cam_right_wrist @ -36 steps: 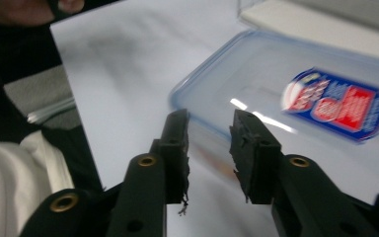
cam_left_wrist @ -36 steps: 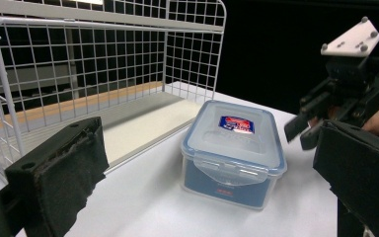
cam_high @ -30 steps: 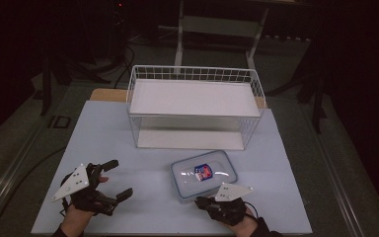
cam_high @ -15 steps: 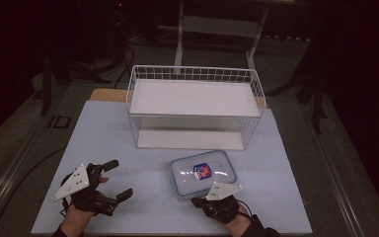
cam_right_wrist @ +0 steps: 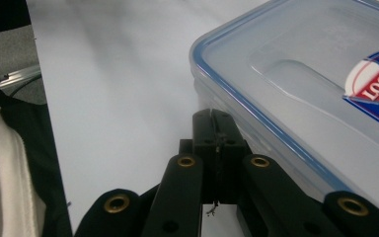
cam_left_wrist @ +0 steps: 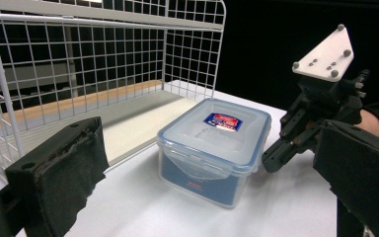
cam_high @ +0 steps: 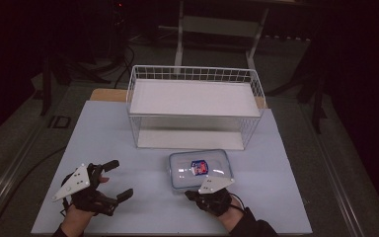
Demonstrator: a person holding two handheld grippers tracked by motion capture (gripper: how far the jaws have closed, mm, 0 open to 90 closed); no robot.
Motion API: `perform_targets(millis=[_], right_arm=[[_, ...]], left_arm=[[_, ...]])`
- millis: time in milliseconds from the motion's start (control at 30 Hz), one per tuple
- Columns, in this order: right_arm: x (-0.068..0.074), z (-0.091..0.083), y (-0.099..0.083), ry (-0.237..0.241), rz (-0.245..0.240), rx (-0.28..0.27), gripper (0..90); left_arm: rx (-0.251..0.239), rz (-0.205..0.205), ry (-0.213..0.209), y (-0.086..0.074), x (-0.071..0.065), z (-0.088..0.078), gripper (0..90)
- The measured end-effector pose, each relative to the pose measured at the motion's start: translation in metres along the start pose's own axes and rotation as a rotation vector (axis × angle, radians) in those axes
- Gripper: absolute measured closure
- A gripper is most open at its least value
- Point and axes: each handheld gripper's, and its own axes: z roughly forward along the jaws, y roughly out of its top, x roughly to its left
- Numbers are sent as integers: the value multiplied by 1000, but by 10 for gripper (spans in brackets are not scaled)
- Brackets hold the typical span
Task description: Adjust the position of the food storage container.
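A clear plastic food container [cam_high: 200, 169] with a blue-sealed lid and a red and blue label sits on the white table, in front of the wire basket. My right gripper [cam_high: 193, 193] is shut, and its tips rest against the container's near side, just under the lid rim [cam_right_wrist: 237, 98]. In the left gripper view the same gripper [cam_left_wrist: 272, 160] touches the container [cam_left_wrist: 212, 148] at its right corner. My left gripper [cam_high: 120, 179] stands open at the front left, a good way from the container. Nothing lies between its pads [cam_left_wrist: 59, 173].
A white wire basket [cam_high: 193, 74] with a flat white floor stands behind the container, its open side toward me. The white table top [cam_high: 108, 133] has free room on the left and right. Dark floor and cables surround the table.
My right gripper has slid a little to the left along the container's front edge. The left gripper and the container have kept still.
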Motion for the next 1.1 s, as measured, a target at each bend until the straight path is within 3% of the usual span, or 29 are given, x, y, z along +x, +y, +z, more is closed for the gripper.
perform_targets(millis=[367, 533, 600, 733, 767, 800, 833, 867, 900, 933, 967, 1000, 1100], right_arm=[[-3, 16, 12, 3, -16, -5, 898], [-2, 5, 15, -2, -18, -34, 898], [-5, -8, 16, -35, -21, -62, 898], [-35, -43, 7, -161, 56, -111, 898], [-35, -43, 7, -161, 56, -111, 898], [-47, -57, 0, -220, 88, -126, 898], [-53, -63, -3, -249, 102, -130, 898], [-53, -63, -3, -249, 102, -130, 898], [-63, -73, -10, -306, 129, -128, 898], [-63, -73, -10, -306, 129, -128, 898], [-73, -79, -18, -348, 160, -115, 898], [-73, -79, -18, -348, 160, -115, 898], [-86, -78, -33, -380, 219, -66, 899]], left_arm=[[5, -1, -1, 0, 0, 0, 0], [7, 1, -4, 0, -1, 0, 0], [7, 0, -5, 0, -1, 0, 0], [9, 2, -5, 0, -1, 1, 0], [10, 3, -5, 0, -1, 1, 0], [11, 4, -4, 0, -1, 1, 0], [10, 4, -5, -1, -1, 1, 0], [12, 3, -4, -1, -1, 1, 0], [13, 3, -4, -1, 0, 1, 0], [13, 3, -4, -1, 0, 1, 0], [14, 3, -4, -1, 0, 2, 0], [14, 4, -5, -1, 0, 2, 0], [16, 3, -7, -1, -1, 2, 0]])
